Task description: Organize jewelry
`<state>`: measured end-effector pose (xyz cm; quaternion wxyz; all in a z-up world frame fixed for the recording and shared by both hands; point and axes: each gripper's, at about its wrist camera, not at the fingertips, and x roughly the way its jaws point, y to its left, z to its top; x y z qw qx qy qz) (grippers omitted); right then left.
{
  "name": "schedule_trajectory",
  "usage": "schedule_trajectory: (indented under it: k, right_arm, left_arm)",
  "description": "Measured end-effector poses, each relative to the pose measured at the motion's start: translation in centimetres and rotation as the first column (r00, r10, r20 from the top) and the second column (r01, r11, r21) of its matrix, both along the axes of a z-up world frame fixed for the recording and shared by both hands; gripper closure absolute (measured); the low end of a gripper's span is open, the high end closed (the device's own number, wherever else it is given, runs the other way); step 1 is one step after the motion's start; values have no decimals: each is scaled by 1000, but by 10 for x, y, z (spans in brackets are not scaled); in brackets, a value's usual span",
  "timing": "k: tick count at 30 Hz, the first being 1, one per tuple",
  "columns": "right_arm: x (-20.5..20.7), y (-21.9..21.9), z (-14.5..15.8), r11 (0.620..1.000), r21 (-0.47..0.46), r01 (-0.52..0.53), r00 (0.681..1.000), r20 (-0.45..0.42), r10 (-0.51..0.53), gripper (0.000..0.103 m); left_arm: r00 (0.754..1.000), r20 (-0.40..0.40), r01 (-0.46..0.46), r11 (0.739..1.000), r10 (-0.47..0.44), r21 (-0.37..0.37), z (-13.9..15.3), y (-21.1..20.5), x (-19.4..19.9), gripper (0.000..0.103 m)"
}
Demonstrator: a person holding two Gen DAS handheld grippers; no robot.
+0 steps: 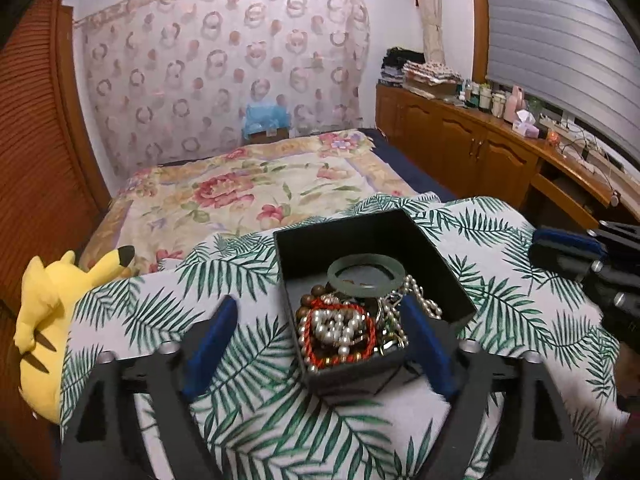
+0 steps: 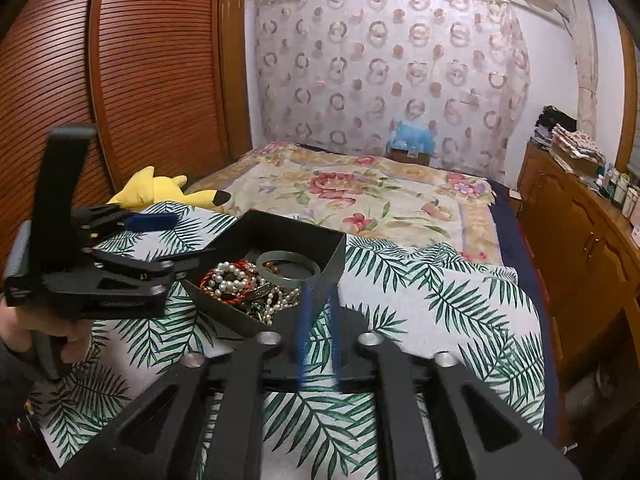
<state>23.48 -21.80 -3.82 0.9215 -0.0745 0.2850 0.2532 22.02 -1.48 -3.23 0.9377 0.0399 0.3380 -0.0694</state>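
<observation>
The right finger of the left gripper (image 1: 316, 344) covers part of the jewelry (image 1: 352, 320) in the black box (image 1: 360, 236), so the pieces under it cannot be told apart. The tangle itself is too dense to count. The right gripper (image 2: 320, 320) has blurred blue pads (image 2: 306, 320). The small bottles (image 1: 496, 100) on the wooden cabinet (image 1: 460, 136) are too small to read. The yellow plush toy (image 1: 44, 312) is partly hidden by the leaf-print cloth (image 1: 280, 420).

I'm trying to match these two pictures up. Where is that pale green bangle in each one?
Left wrist view: the green bangle lies just right of centre, inside the black box, atop the tangled pearls and beads.
Right wrist view: the green bangle sits left of centre, in the same black box, beside the pearls.
Shared landmark: the yellow plush toy at the edge of the leaf-print cloth.
</observation>
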Motion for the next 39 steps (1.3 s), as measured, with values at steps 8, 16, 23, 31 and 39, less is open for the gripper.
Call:
schedule_trajectory:
  k: [8,16,23,31,39]
  right_arm:
    - [-17,-1,-9,997,26,71,997,20,-72,12]
    - [-34,-6,-2,991,67,117,992,33,-119,3]
    - [-62,-16,10,983,117,144,986,72,-153,3]
    - [-85,-27,15,975,146,165,980,87,-179,3]
    - [-90,-25,14,976,142,167,979,95,-181,3]
  left_arm:
    - [999,22,-41,999,41,-24,10,10,-33,8]
    - [997,52,-57,998,58,-15,20,5,-61,8]
    - [992,102,-74,997,76,-15,33,3,-88,8]
    - [987,117,-104,994,109,-45,36,8,-109,8]
    - [986,118,-114,991,121,-63,36,15,-122,8]
